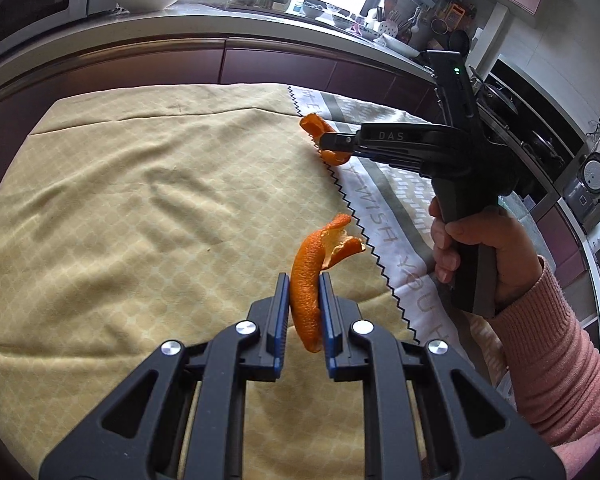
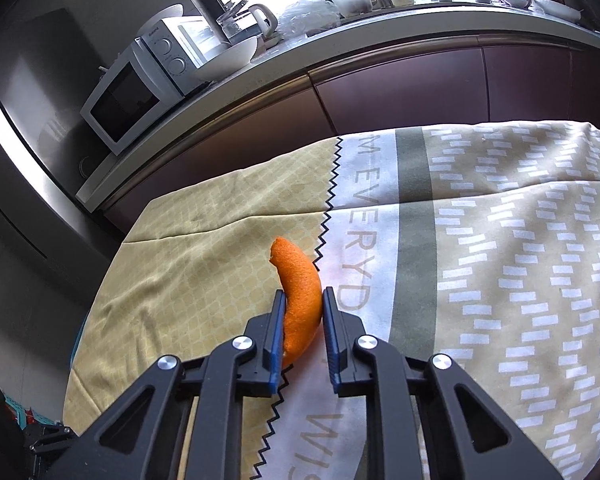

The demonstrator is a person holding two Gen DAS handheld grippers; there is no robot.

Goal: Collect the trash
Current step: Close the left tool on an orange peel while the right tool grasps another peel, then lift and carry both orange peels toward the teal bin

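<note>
Nearest the lens in the left wrist view, the left gripper (image 1: 305,285) clamps a long curled strip of orange peel (image 1: 306,280) between its blue pads, jaws narrow, the strip held lengthwise with its torn tip curling up past the fingertips. Below it lies the yellow tablecloth (image 1: 140,208), just on the yellow side of the black zigzag seam (image 1: 350,200) that joins it to a white and grey printed cloth (image 1: 384,196).

Farther along that seam, toward the dark cabinet fronts (image 1: 284,68), the right gripper (image 1: 327,142) reaches in from the printed-cloth side, held by a hand (image 1: 480,248) in a pink knitted sleeve (image 1: 556,360). Its jaws are drawn narrow on a second orange peel piece (image 1: 314,124), which sticks out above and below the fingers, right over the seam.

From the right wrist view, the same gripper (image 2: 303,298) presses its pads on both sides of this piece (image 2: 300,292); whether it rests on the cloth or is lifted I cannot tell. Beyond the seam (image 2: 330,196), a microwave (image 2: 128,96) and white bowl (image 2: 228,58) sit on the counter.
</note>
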